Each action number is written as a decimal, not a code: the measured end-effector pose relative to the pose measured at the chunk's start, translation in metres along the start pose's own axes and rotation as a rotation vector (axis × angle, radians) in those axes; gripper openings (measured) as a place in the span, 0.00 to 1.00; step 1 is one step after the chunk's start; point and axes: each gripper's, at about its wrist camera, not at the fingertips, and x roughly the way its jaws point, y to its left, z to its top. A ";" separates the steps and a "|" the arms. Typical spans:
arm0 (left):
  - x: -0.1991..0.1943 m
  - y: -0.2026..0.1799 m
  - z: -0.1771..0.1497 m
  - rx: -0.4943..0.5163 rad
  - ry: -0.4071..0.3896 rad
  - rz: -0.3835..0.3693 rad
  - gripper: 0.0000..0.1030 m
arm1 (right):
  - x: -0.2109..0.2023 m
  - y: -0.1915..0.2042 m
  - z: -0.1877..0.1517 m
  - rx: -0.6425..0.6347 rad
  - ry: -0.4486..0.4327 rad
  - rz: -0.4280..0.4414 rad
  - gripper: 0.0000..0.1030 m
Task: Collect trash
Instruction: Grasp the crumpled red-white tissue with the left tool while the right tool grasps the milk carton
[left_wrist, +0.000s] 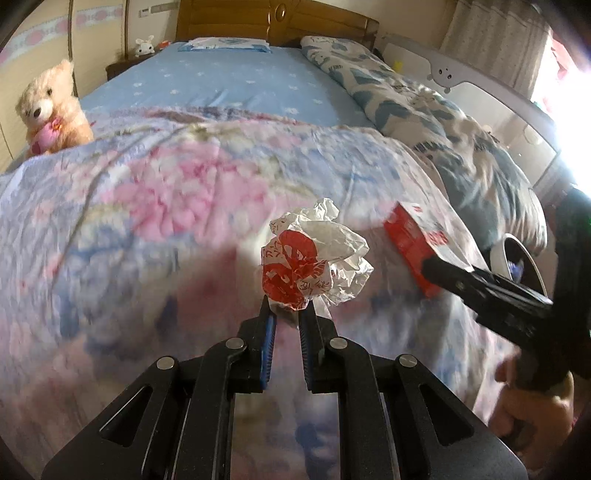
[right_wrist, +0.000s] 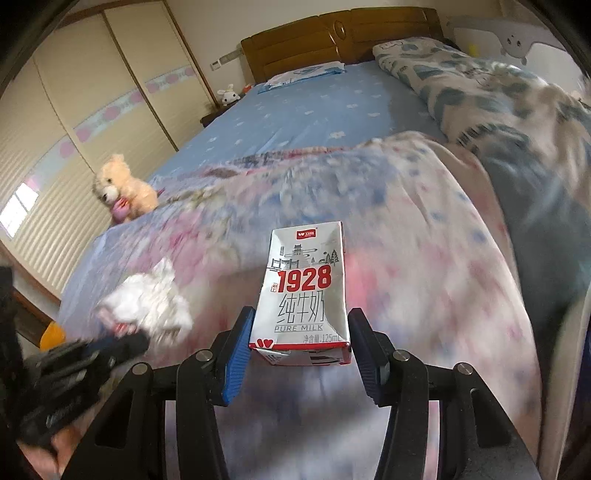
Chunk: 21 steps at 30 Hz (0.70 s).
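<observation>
Pinching crumpled red-and-white wrapper (left_wrist: 314, 258) in narrow jaws of left gripper (left_wrist: 287, 314), above floral quilt (left_wrist: 147, 192). Clamping silver milk carton (right_wrist: 306, 291) between half-spread jaws of right gripper (right_wrist: 301, 343), at 3 o'clock from wrapper. Teddy bear (left_wrist: 51, 107) at 10 o'clock.

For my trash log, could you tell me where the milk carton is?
In the right wrist view, the milk carton sits between the right gripper's jaws, above the floral quilt.

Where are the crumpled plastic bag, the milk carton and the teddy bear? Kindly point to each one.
crumpled plastic bag (left_wrist: 295, 269): left wrist view, on its red printed part.
milk carton (right_wrist: 304, 295): right wrist view, on its front face.
teddy bear (left_wrist: 44, 107): left wrist view, on its head.
</observation>
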 end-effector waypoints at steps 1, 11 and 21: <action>-0.002 -0.001 -0.006 0.000 0.006 -0.004 0.11 | -0.008 -0.001 -0.008 0.001 0.002 0.000 0.50; -0.017 -0.009 -0.037 0.008 0.024 -0.023 0.11 | -0.050 0.002 -0.060 0.021 -0.007 0.002 0.53; -0.018 -0.015 -0.039 0.024 0.022 -0.005 0.11 | -0.033 0.013 -0.051 -0.023 -0.028 -0.060 0.66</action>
